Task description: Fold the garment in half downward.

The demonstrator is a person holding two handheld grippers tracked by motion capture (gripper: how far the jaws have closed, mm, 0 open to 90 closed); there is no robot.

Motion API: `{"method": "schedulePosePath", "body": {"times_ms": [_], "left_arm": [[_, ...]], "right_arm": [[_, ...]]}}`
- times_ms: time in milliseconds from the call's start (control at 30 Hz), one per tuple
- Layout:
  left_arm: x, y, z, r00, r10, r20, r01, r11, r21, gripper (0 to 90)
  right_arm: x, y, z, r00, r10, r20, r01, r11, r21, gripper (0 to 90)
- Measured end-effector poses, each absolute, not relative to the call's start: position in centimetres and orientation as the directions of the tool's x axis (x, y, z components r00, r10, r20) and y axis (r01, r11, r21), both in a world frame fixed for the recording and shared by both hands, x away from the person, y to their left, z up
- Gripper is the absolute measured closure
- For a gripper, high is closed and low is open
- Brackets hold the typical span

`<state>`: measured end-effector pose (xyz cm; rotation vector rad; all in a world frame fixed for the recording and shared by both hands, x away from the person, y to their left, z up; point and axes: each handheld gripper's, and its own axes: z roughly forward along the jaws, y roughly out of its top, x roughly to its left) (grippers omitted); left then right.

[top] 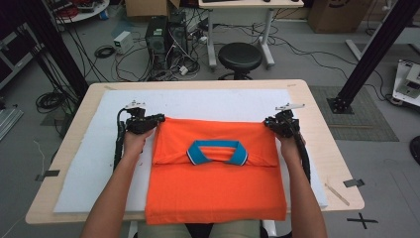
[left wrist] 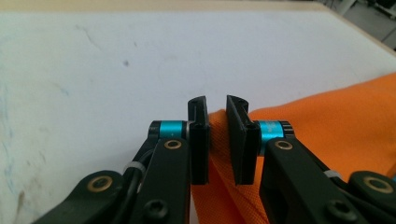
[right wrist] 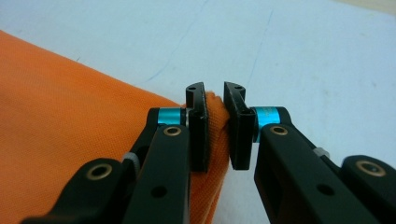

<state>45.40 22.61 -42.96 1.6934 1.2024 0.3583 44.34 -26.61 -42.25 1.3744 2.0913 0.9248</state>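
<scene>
One white mat covers the table; on it lies one orange polo shirt, blue collar up. Its far part looks already folded toward the person, so further folds likely remain. Two grippers, left gripper and right gripper, each clench a far corner between their fingers.

My black claws frame an orange shirt with a blue, white-edged collar on a white mat.
</scene>
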Motion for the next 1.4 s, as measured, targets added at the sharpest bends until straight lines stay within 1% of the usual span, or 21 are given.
{"method": "schedulePosePath", "body": {"times_ms": [67, 133, 200, 400, 433, 467, 533, 567, 600, 633, 700, 767, 800, 933, 1067, 1133, 1233, 1300, 1367, 1400], "left_arm": [[46.1, 22.4, -42.6, 0.461, 0.843, -0.276, 0.544, -0.023, 0.839, 79.6], [46.4, 22.2, -42.5, 0.457, 0.847, -0.273, 0.508, 0.003, 0.861, 79.5], [46.9, 22.3, -42.6, 0.446, 0.849, -0.285, 0.536, 0.002, 0.844, 79.5], [47.3, 22.3, -42.6, 0.443, 0.851, -0.284, 0.544, -0.004, 0.839, 78.6], [47.2, 22.3, -42.8, 0.439, 0.848, -0.298, 0.553, 0.006, 0.833, 76.9], [47.2, 22.4, -43.0, 0.437, 0.844, -0.312, 0.561, 0.016, 0.828, 72.5], [46.9, 22.3, -43.1, 0.436, 0.847, -0.304, 0.561, 0.008, 0.827, 59.4], [46.7, 22.3, -43.1, 0.449, 0.840, -0.304, 0.558, 0.002, 0.830, 55.4], [46.4, 22.2, -43.0, 0.458, 0.836, -0.301, 0.552, -0.001, 0.834, 55.4], [46.2, 22.1, -42.9, 0.468, 0.828, -0.308, 0.557, -0.006, 0.830, 51.5], [45.6, 21.6, -42.6, 0.506, 0.807, -0.305, 0.547, -0.027, 0.837, 46.6], [44.8, 20.9, -42.3, 0.554, 0.781, -0.287, 0.524, -0.059, 0.850, 46.4], [44.4, 20.5, -42.2, 0.572, 0.766, -0.293, 0.522, -0.064, 0.851, 45.3], [43.1, 18.9, -42.0, 0.643, 0.713, -0.279, 0.506, -0.122, 0.854, 43.6], [42.2, 17.0, -42.3, 0.696, 0.668, -0.263, 0.505, -0.194, 0.841, 41.0], [42.0, 16.0, -42.5, 0.718, 0.646, -0.258, 0.502, -0.225, 0.835, 40.8], [41.8, 14.8, -42.9, 0.748, 0.603, -0.278, 0.515, -0.263, 0.816, 40.7], [41.8, 14.2, -43.3, 0.753, 0.599, -0.272, 0.531, -0.308, 0.790, 40.8], [41.8, 13.8, -43.6, 0.750, 0.601, -0.276, 0.546, -0.328, 0.771, 41.6], [41.7, 13.6, -43.7, 0.751, 0.599, -0.277, 0.547, -0.330, 0.769, 44.4]], "right_arm": [[45.0, -26.4, -42.0, -0.376, 0.926, -0.041, 0.601, 0.277, 0.750, 81.5], [45.5, -26.1, -41.7, -0.358, 0.932, -0.051, 0.595, 0.270, 0.757, 81.5], [46.1, -26.0, -41.5, -0.339, 0.940, -0.046, 0.597, 0.253, 0.762, 81.5], [47.2, -25.4, -41.5, -0.304, 0.952, -0.028, 0.606, 0.216, 0.766, 81.4], [47.3, -25.4, -41.6, -0.303, 0.953, -0.026, 0.607, 0.214, 0.765, 81.2], [47.2, -25.3, -41.7, -0.303, 0.953, -0.023, 0.610, 0.213, 0.763, 80.6], [47.0, -25.2, -41.8, -0.307, 0.952, -0.020, 0.612, 0.213, 0.761, 76.7], [46.9, -25.2, -41.8, -0.308, 0.951, -0.015, 0.612, 0.210, 0.763, 71.7], [46.7, -25.2, -41.8, -0.307, 0.952, -0.007, 0.613, 0.203, 0.763, 66.5], [46.5, -25.2, -41.8, -0.312, 0.950, 0.009, 0.610, 0.193, 0.768, 62.2], [46.1, -25.1, -41.6, -0.325, 0.946, 0.017, 0.599, 0.192, 0.777, 55.7], [45.5, -24.9, -41.4, -0.342, 0.940, 0.013, 0.594, 0.206, 0.778, 51.4], [45.2, -24.8, -41.2, -0.347, 0.938, 0.009, 0.588, 0.210, 0.781, 49.5], [43.7, -24.3, -40.3, -0.369, 0.929, -0.012, 0.559, 0.233, 0.796, 44.5], [42.5, -24.2, -40.0, -0.397, 0.918, 0.018, 0.553, 0.223, 0.803, 41.0], [42.0, -24.2, -40.1, -0.419, 0.907, 0.037, 0.559, 0.226, 0.798, 39.3], [41.1, -23.9, -40.4, -0.442, 0.895, 0.056, 0.564, 0.229, 0.794, 37.6], [40.7, -23.7, -40.7, -0.458, 0.887, 0.061, 0.565, 0.238, 0.790, 36.3], [40.4, -23.5, -41.0, -0.472, 0.879, 0.066, 0.569, 0.246, 0.785, 35.4], [40.3, -23.3, -41.1, -0.480, 0.875, 0.068, 0.570, 0.252, 0.782, 35.3]]}}
